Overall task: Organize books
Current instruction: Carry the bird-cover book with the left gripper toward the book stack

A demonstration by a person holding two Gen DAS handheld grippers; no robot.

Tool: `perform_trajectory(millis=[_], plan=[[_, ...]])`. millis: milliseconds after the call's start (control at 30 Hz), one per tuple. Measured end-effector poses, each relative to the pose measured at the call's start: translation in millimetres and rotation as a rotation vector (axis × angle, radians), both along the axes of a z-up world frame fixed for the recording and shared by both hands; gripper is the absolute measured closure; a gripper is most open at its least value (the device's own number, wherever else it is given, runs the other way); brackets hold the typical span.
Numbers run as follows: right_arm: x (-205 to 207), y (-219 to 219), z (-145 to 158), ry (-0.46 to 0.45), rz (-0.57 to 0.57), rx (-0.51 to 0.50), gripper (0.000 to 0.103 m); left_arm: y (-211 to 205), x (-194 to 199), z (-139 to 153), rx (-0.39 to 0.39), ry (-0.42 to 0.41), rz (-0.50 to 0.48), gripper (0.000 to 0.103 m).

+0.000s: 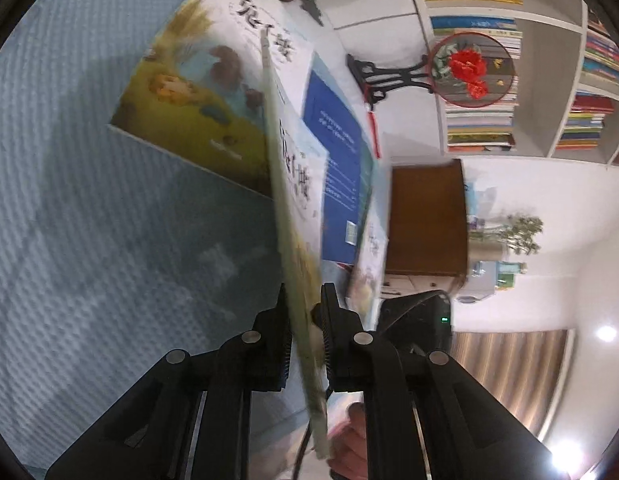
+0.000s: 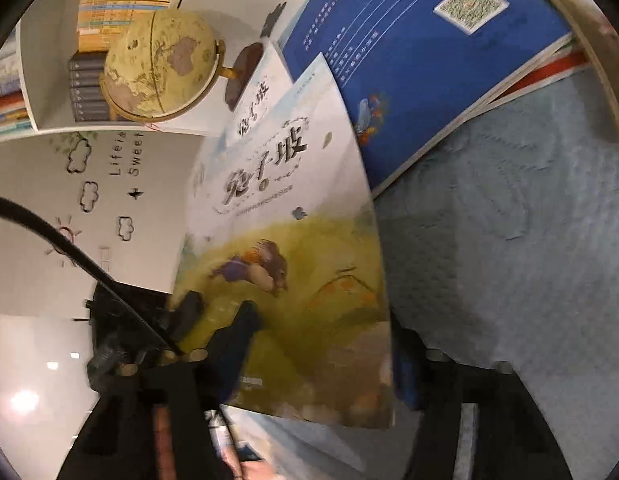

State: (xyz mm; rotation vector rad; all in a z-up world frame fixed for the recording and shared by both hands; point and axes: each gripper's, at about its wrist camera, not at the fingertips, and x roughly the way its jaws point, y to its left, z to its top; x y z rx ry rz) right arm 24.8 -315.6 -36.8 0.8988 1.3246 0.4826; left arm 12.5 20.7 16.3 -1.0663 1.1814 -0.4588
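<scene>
- Left gripper (image 1: 305,330): jaws clamped on the lower edge of a thin picture book (image 1: 295,216), seen edge-on and tilted, rising away from the camera.
- Same book (image 2: 293,240) in the right wrist view: front cover faces the lens, yellow-green meadow art, black brush title. Blurred.
- Left gripper (image 2: 213,316) shows there as dark fingers over the book's lower left corner.
- Right gripper (image 2: 309,384): its left finger passes in front of the book's bottom edge, its right finger sits beyond the book's right edge. Pads too hidden and blurred; cannot tell whether it grips or stands open.
- Second copy (image 1: 197,92) with the same title lies flat on the blue cloth (image 1: 89,200), behind the held book.
- Blue book (image 1: 335,148) lies just right of the held book, back cover up, on more books.
- Globe (image 2: 161,68) stands beyond the held book, in front of a white shelf (image 1: 549,80) stacked with books.
- Round red-flower fan (image 1: 471,70) on a black stand, right of the blue book.
- Fingers of a hand (image 1: 351,448) under the held book's near end.
</scene>
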Motion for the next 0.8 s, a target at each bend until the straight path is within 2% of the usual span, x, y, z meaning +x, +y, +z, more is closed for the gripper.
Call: perform_trajectory(millis=[33,133,233,300,400,567,700,800], plan=[[0.4,0.5,1.8,-0.013,0.007,-0.003,0.07,4.0,-3.0,0.0,0.03,0.012,0.005,0.093],[0.2,8.1,15.3,-0.078,0.058,-0.077,0.079,2.6,-6.3,2.5,0.157,0.014,-0.02,0.093],[-2.4,28.6,33.3,-0.173,0.168,-0.236,0.082,-11.0,-9.4,15.8,0.338,-0.023,-0.061,0.093],[-6.9,46.3,44.5,-0.243,0.243,-0.331,0.082,-23.6,-13.9,30.2,0.499,-0.072,-0.09,0.093],[-15.1,71.2,59.6,-0.351,0.335,-0.453,0.082,-30.0,-23.6,46.2,0.643,-0.14,-0.126,0.093],[-26.4,94.3,78.6,-0.453,0.414,-0.498,0.082,-14.1,-33.9,64.5,0.693,-0.207,-0.121,0.093],[-41.2,117.4,96.7,-0.531,0.451,-0.526,0.082,12.6,-38.1,80.1,0.67,-0.239,-0.083,0.093],[-44.1,150.7,114.9,-0.586,0.456,-0.541,0.082,36.8,-41.2,96.4,0.671,-0.279,-0.055,0.093]])
